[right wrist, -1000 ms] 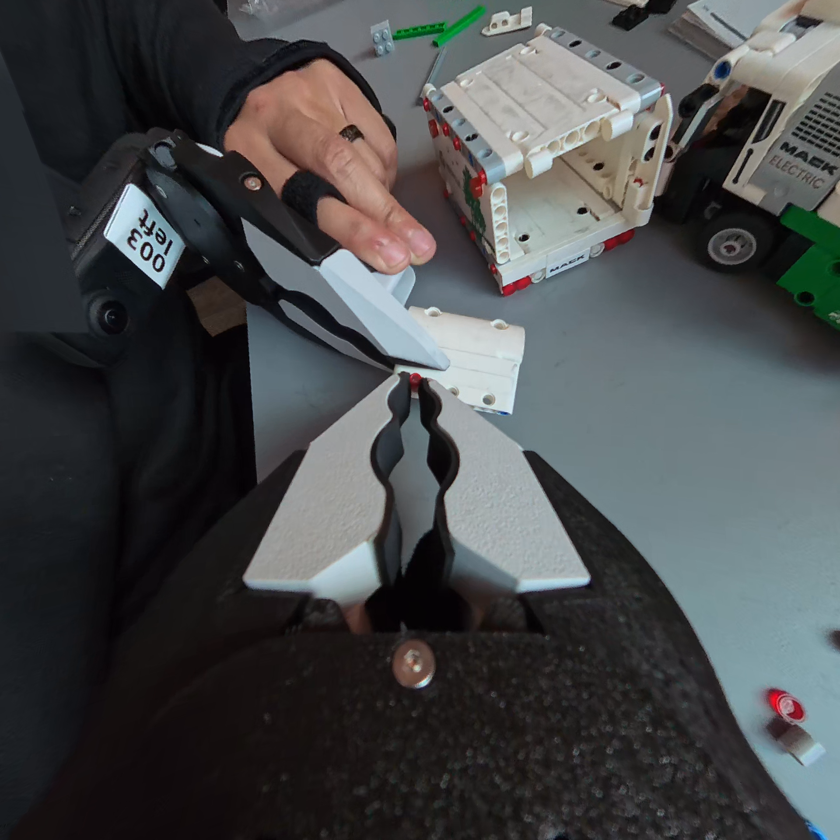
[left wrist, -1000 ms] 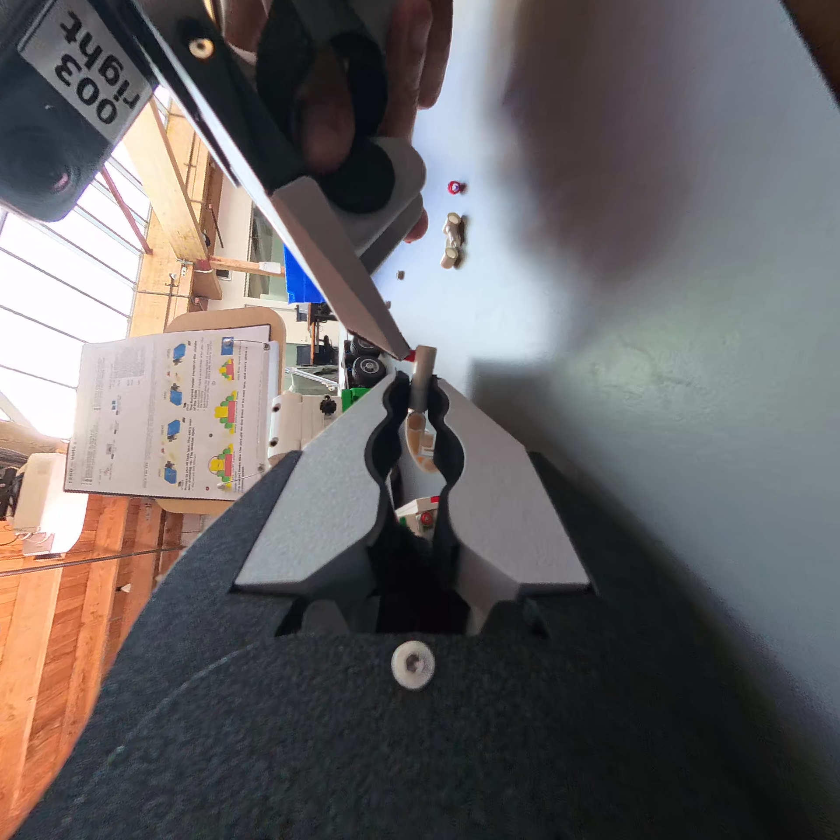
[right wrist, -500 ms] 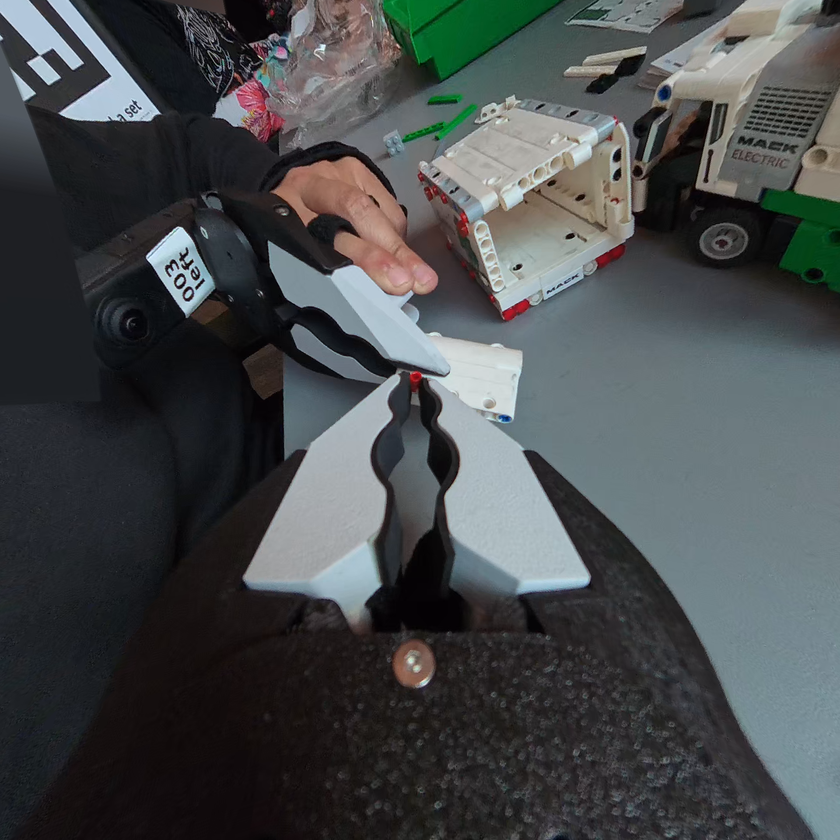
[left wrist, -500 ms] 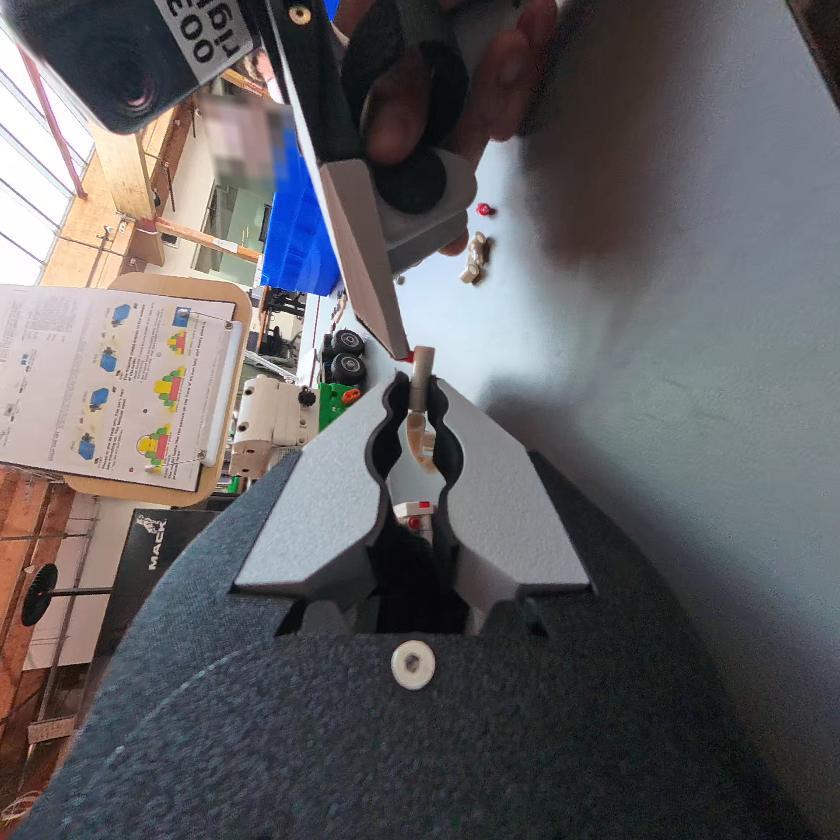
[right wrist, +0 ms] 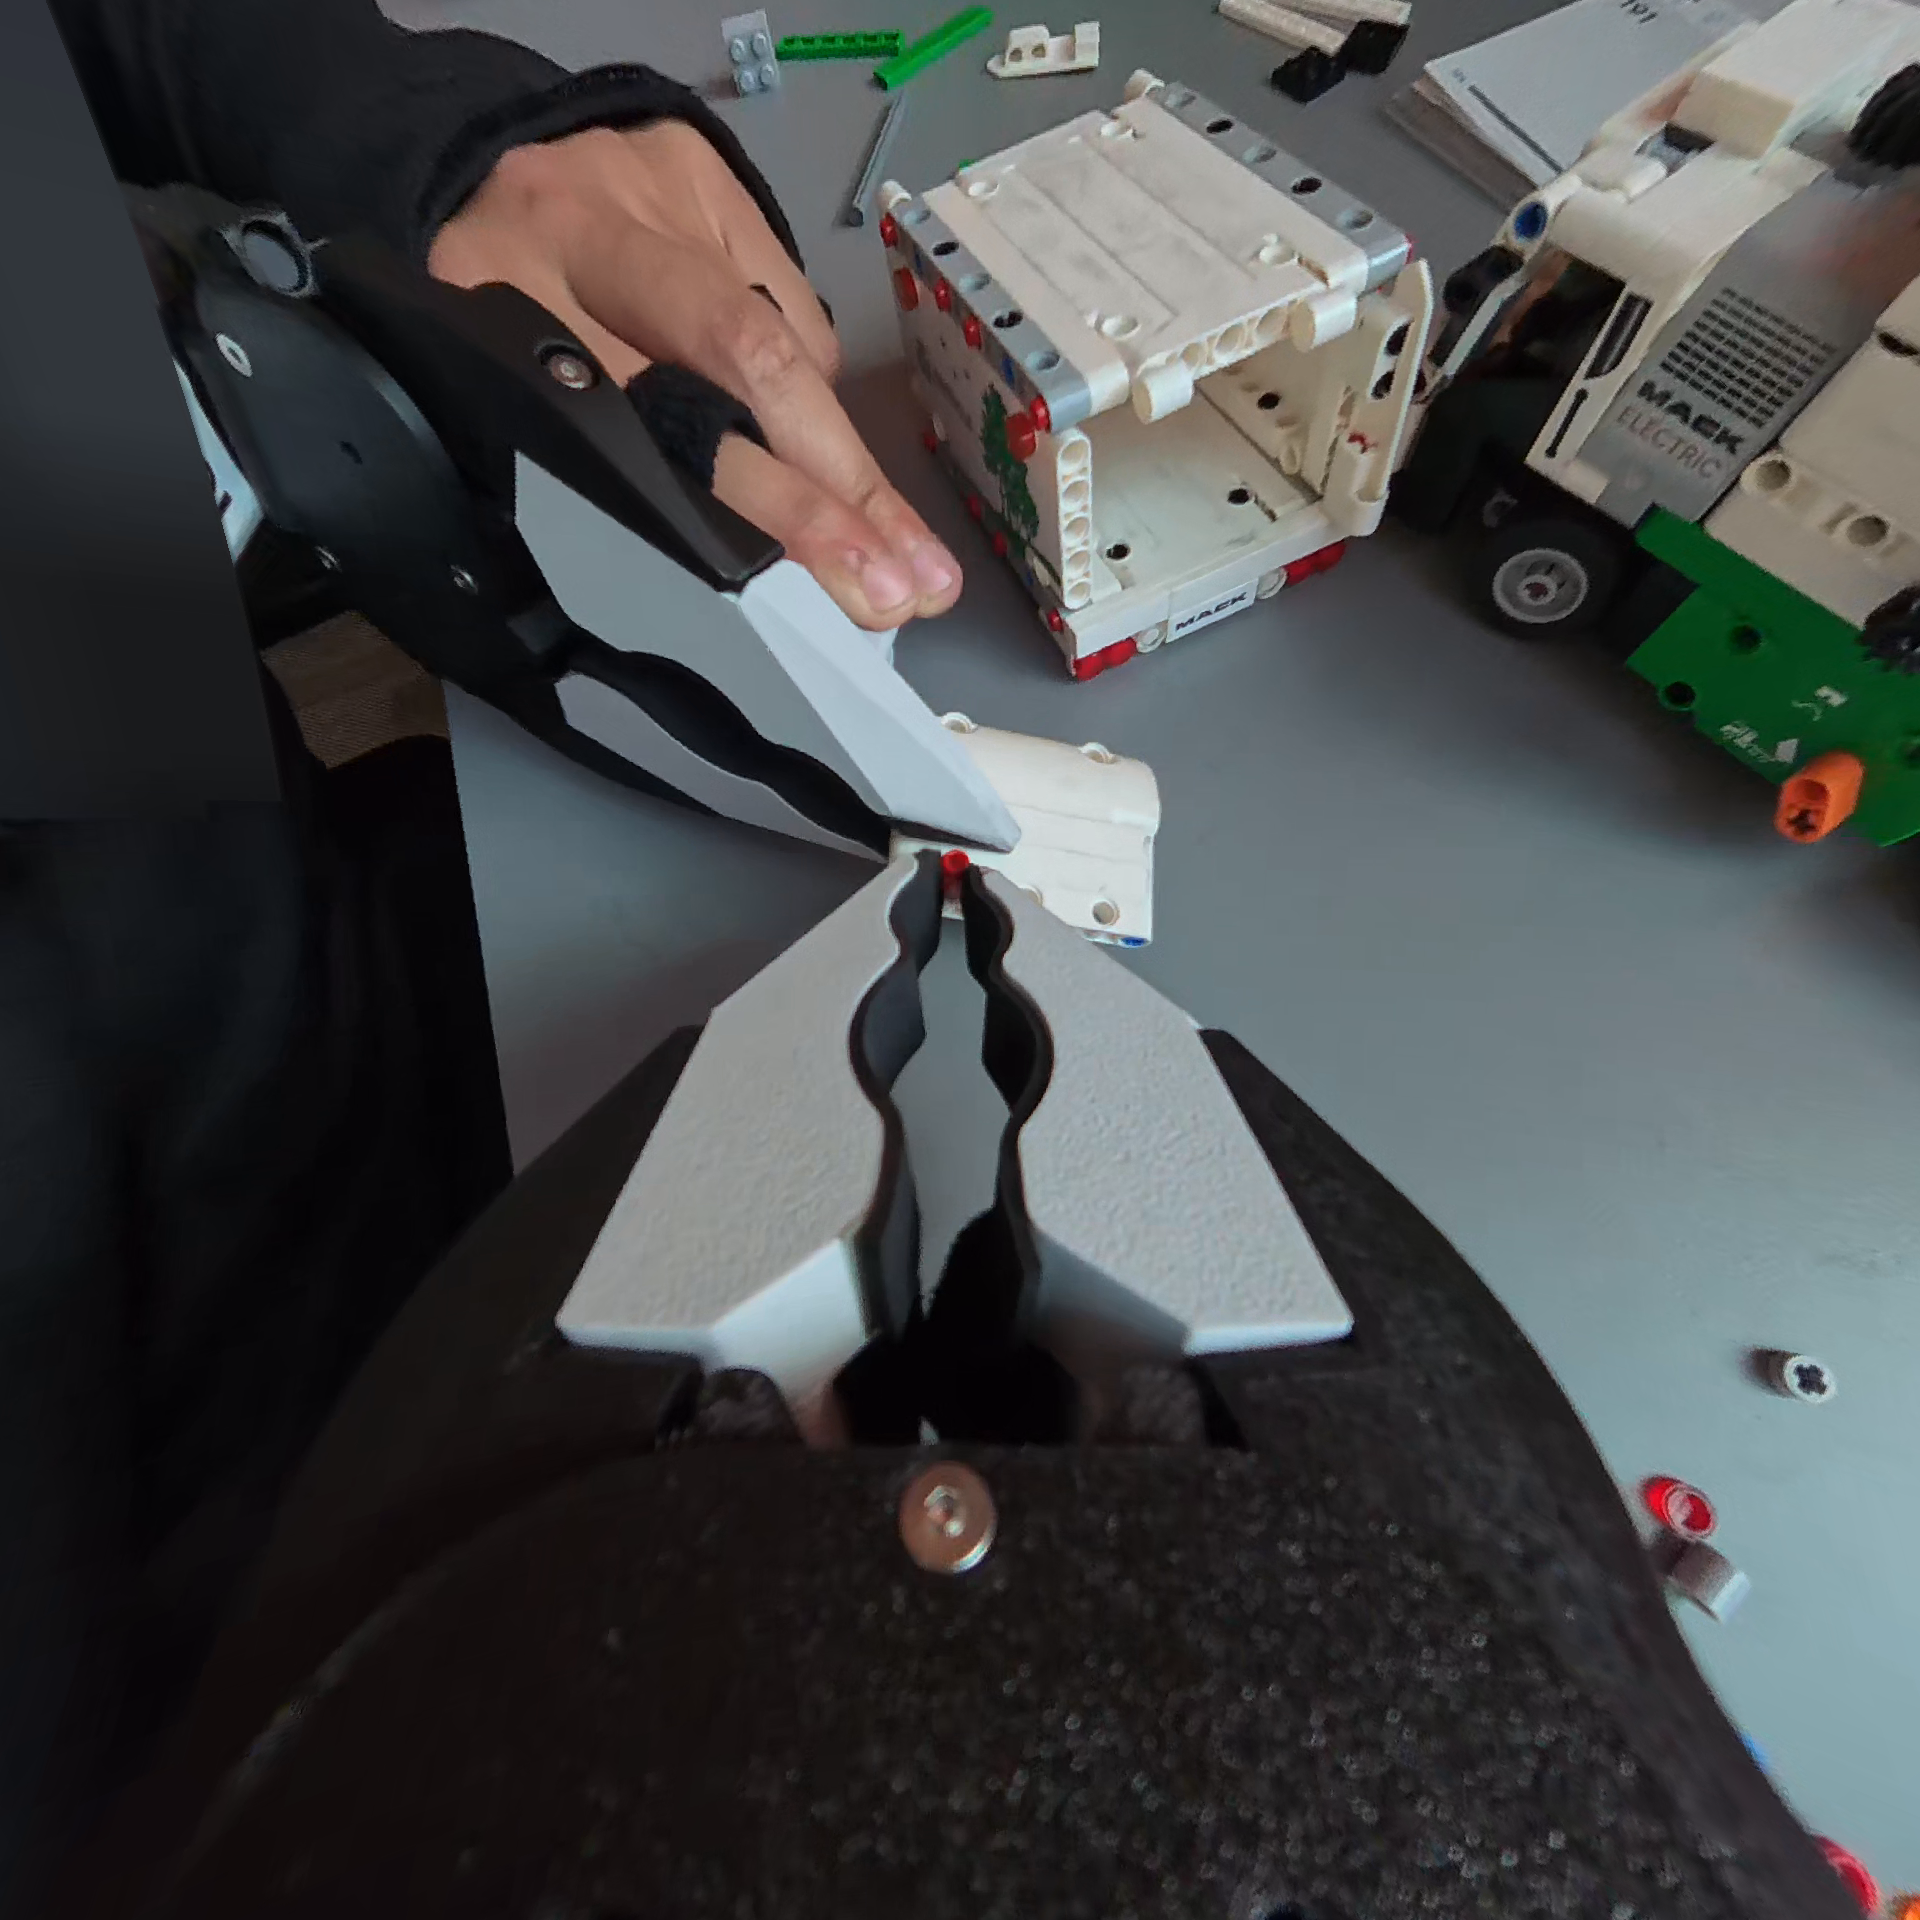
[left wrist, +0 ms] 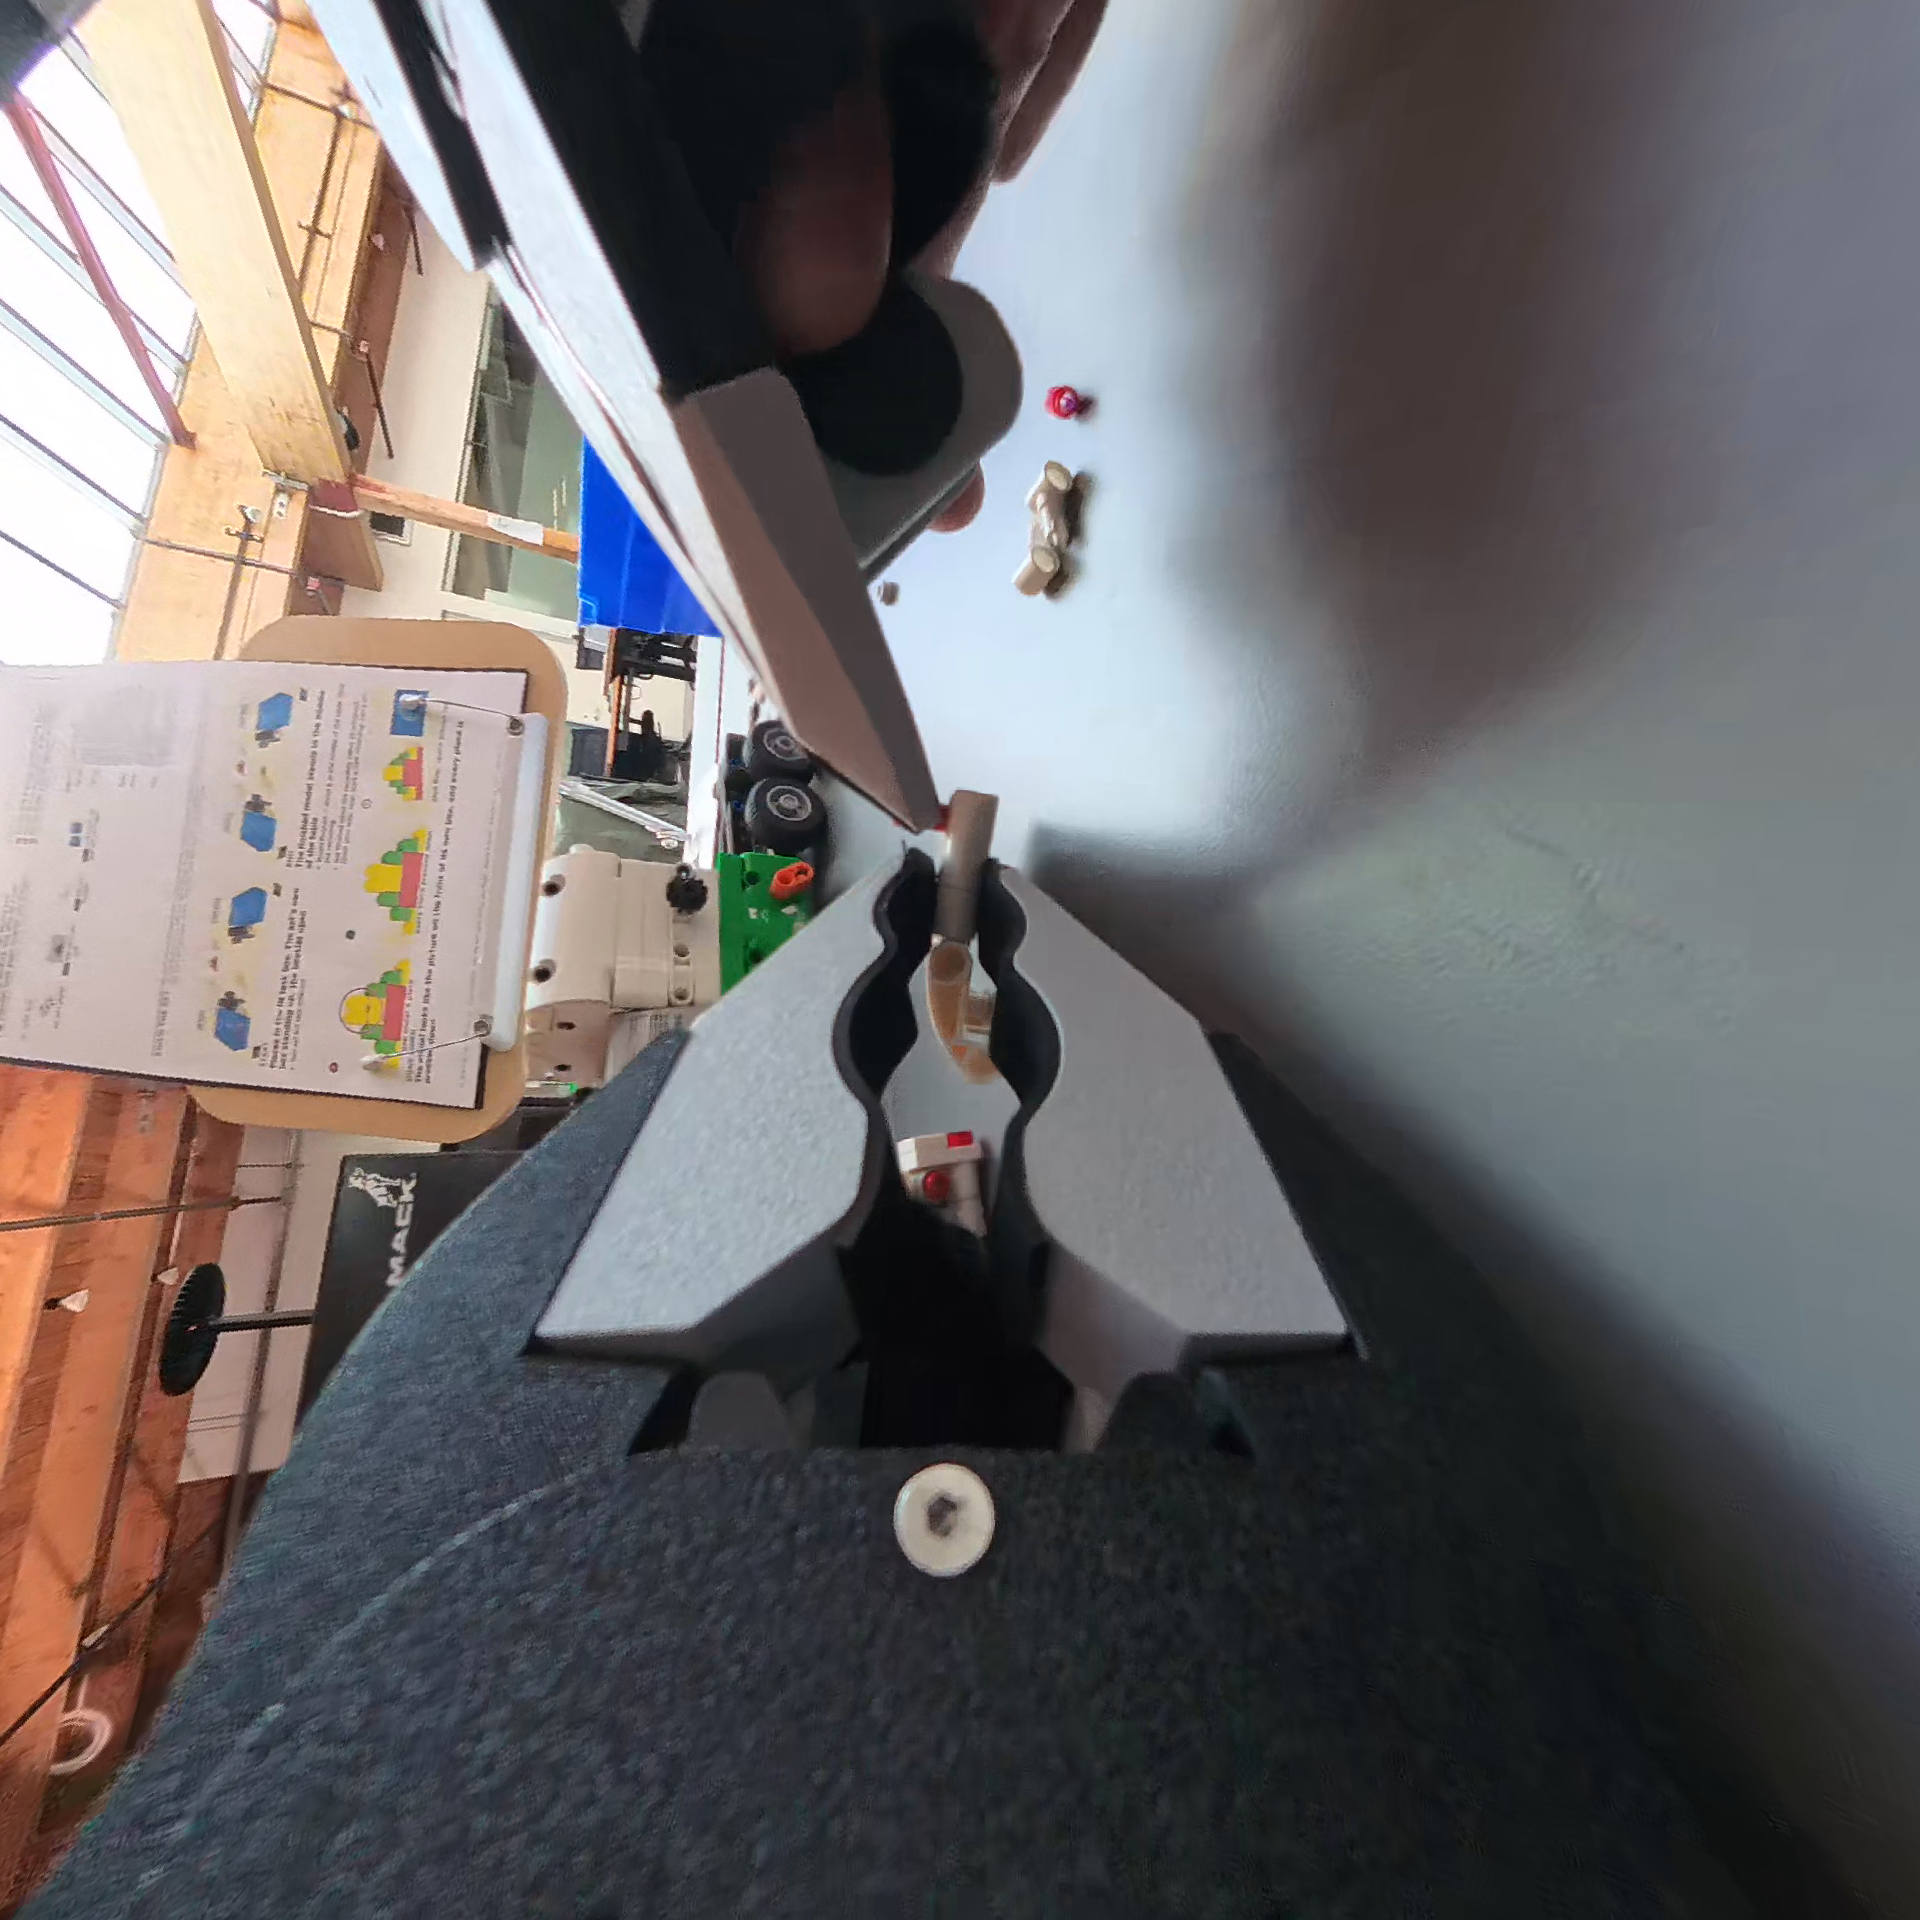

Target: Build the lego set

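Between the two wrist views, the right one alone is showing the white panel piece [right wrist: 1081,831] as a whole, lying across the tips of the left hand-held gripper [right wrist: 940,831], which is clamping it. The left view is catching that piece only edge-on [left wrist: 964,862] between its own closed fingers, and alone is showing an instruction sheet on a clipboard [left wrist: 260,873] standing past the worktop's [left wrist: 1558,1039] far edge. The right hand-held gripper [right wrist: 951,883] is pinching a small red pin [right wrist: 954,860], its tip touching the panel piece. In the left view the same right hand-held gripper [left wrist: 920,816] is reaching in from above, the red pin [left wrist: 941,817] at its point. Compared with half a second ago, the right view is sitting closer over the joint, and both grips are staying shut. On the worktop are lying one white box assembly [right wrist: 1143,384], one white-and-green truck [right wrist: 1714,447] and two green beams [right wrist: 883,47].
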Motion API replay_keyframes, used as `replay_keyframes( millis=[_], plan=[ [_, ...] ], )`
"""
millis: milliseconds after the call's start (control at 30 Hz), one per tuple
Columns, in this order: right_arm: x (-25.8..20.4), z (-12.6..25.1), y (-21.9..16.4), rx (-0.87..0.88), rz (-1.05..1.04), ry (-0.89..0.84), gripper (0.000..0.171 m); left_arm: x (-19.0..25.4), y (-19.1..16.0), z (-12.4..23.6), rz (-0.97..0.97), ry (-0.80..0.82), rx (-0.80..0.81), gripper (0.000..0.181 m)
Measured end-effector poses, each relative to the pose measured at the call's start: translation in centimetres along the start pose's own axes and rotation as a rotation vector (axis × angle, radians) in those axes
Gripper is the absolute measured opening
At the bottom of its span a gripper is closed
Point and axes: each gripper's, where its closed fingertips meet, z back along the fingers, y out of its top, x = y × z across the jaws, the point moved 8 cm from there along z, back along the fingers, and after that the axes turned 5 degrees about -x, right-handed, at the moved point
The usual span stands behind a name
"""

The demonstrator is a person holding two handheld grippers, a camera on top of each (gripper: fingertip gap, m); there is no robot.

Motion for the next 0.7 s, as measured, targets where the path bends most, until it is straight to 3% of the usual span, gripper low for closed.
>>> replay_keyframes(
  millis=[700],
  plan=[
    [0.47, 0.58, 0.36, 0.040, -0.037, 0.053, 0.004, -0.36, -0.07, 0.05, -0.009, 0.042, 0.017, 0.006]
  ],
)
